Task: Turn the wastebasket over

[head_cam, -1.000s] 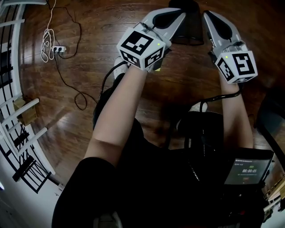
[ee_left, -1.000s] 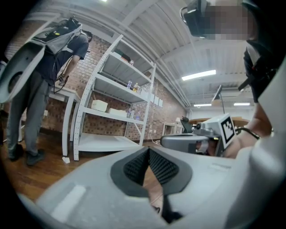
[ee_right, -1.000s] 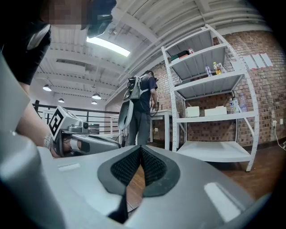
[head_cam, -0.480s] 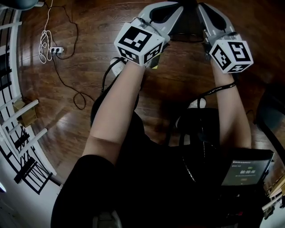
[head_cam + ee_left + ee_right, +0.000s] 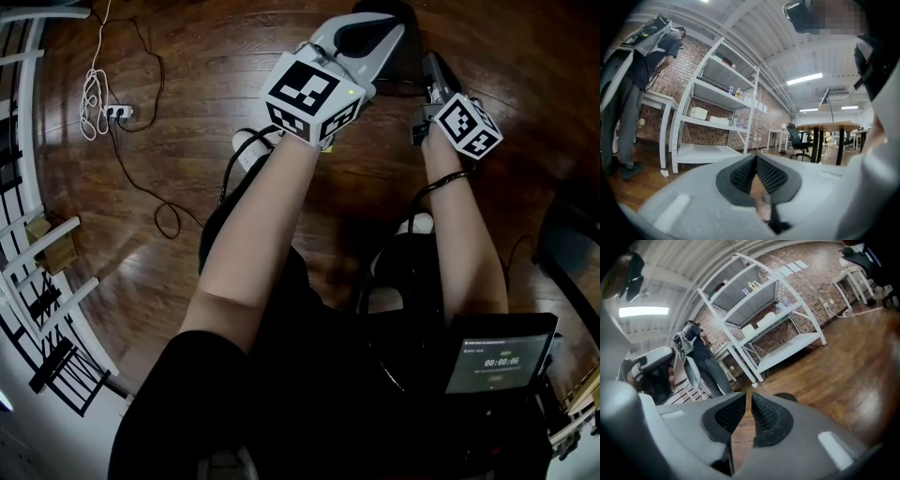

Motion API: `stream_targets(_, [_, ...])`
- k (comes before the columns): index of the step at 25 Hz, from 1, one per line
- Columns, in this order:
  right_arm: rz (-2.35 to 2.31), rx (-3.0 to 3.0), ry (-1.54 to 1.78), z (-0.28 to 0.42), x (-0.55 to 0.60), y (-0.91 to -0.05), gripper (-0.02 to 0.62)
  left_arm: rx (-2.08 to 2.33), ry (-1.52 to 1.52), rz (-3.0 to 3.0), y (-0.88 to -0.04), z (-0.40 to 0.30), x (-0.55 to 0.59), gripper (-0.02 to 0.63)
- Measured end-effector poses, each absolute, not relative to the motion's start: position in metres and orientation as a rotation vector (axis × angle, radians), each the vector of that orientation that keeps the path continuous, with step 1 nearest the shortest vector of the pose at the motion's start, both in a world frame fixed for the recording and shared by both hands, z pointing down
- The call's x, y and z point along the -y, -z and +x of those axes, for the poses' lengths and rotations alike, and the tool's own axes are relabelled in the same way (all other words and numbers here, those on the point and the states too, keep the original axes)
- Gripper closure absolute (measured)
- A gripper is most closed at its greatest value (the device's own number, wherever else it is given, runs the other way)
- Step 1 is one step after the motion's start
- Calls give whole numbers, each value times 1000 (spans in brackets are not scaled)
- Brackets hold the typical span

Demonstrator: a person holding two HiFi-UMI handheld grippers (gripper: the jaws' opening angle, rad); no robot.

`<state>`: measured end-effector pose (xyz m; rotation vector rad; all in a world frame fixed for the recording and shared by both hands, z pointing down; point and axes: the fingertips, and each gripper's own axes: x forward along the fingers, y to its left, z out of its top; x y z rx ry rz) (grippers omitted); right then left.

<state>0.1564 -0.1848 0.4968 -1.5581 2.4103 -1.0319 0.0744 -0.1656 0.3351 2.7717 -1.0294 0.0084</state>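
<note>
Black wastebasket (image 5: 412, 52) stands on the dark wooden floor (image 5: 187, 187) at the top edge of the head view, mostly hidden behind the left gripper (image 5: 370, 28). It looks light, stiff and smooth-walled, so the rim is probably the surest place to take hold. The left gripper's jaw tips meet, empty. The right gripper (image 5: 431, 67), just beside the basket, has been easing its jaws apart to a narrow slit, with nothing between them.

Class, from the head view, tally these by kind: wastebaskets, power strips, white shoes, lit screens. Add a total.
Wastebasket: 1
Power strip: 1
White shoes: 2
Lit screen: 1
Total: 5
</note>
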Motion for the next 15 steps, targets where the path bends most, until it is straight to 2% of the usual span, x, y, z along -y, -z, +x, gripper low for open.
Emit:
stream_targets(4, [-1569, -2370, 1271, 150, 163, -560, 529, 1028, 28, 2750, -325, 74, 170, 603])
stream_targets(6, [-1551, -2311, 1417, 146, 148, -589, 474, 1028, 50, 2749, -317, 73, 172, 603])
stream_targets(9, [-1513, -2126, 1622, 147, 131, -625, 452, 1047, 74, 2736, -310, 67, 178, 603])
stream_targets(10, [-1496, -2058, 1674, 148, 127, -632, 425, 1055, 82, 2730, -307, 65, 180, 603])
stream_targets(15, [-1432, -1840, 1782, 152, 120, -651, 369, 1060, 97, 2723, -294, 62, 183, 603])
